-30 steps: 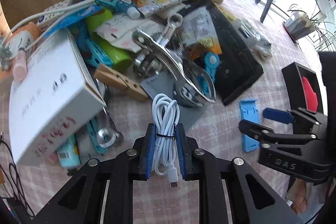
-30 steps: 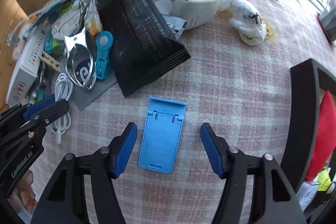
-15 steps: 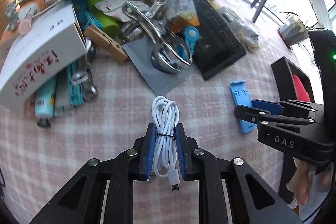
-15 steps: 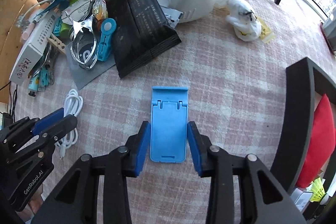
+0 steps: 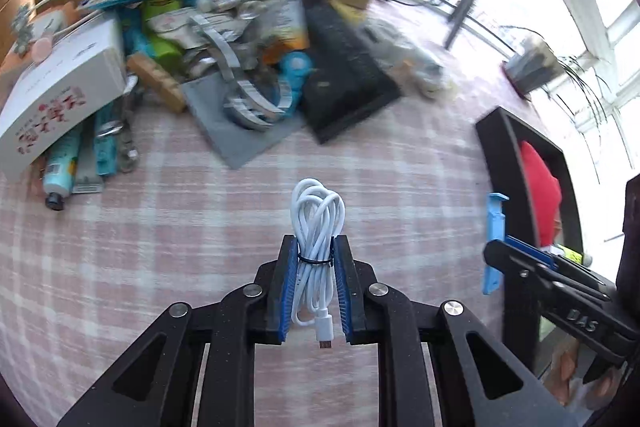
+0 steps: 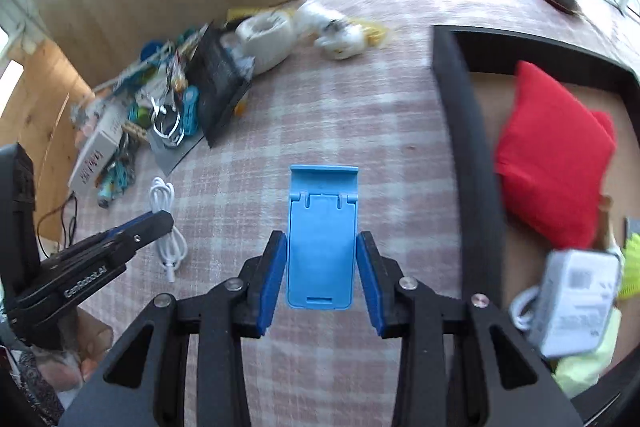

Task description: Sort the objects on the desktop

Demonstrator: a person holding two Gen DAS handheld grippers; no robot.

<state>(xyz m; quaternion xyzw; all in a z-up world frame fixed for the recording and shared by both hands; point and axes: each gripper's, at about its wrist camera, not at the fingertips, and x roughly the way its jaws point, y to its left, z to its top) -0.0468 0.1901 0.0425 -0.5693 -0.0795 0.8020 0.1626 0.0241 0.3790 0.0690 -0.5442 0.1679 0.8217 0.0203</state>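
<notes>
Your left tongs are clamped on the white cable bundle, your right tongs on the blue phone stand, both lifted off the tabletop. Swing fast toward the black tray and the smooth stand may slip from the pads.

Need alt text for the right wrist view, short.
Right tongs grip a blue folding phone stand above a pink checked tablecloth. A black tray holding a red cushion sits right; left tongs hold a white cable.
</notes>
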